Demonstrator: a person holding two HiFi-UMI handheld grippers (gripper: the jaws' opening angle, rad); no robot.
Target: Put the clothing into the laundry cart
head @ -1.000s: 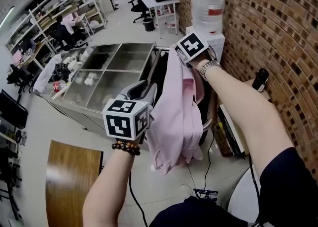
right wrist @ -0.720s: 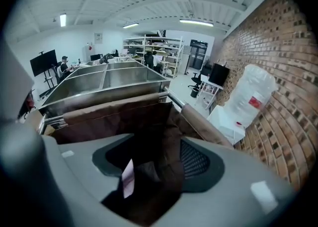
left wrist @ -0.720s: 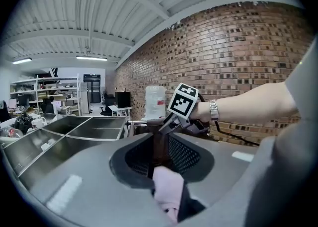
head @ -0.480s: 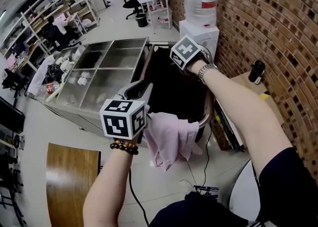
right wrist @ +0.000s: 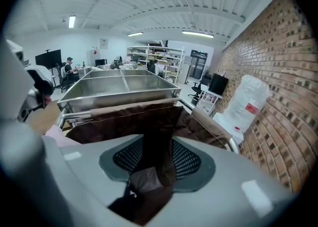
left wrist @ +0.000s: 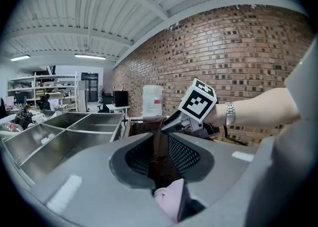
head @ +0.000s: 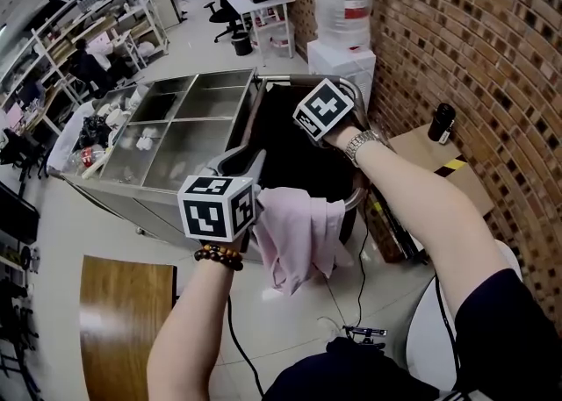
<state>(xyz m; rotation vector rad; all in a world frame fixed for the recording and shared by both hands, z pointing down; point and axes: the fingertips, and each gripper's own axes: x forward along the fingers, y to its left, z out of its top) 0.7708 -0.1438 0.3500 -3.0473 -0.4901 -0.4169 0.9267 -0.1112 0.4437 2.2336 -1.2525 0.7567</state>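
A pink garment (head: 299, 231) hangs from my left gripper (head: 251, 161), which is shut on it. The cloth drapes over the near rim of the laundry cart (head: 355, 199), a dark brown bag in a metal frame. A pinched fold of the pink garment (left wrist: 169, 198) shows deep between the left jaws. My right gripper (head: 309, 129) hovers over the cart's mouth, pointing down into it. Its jaws have just been closing, but they stand apart with nothing between them. Only the brown bag (right wrist: 124, 109) shows through the gap.
A stainless steel table with compartments (head: 193, 118) stands against the cart's left side. At the brick wall are a water dispenser (head: 344, 13) and a cardboard box with a black bottle (head: 439, 123). A wooden board (head: 123, 311) and cables (head: 360, 331) lie on the floor.
The right gripper let go of the pink garment it held up high and sank over the cart. The garment dropped and now hangs from the left gripper alone, across the cart's rim.
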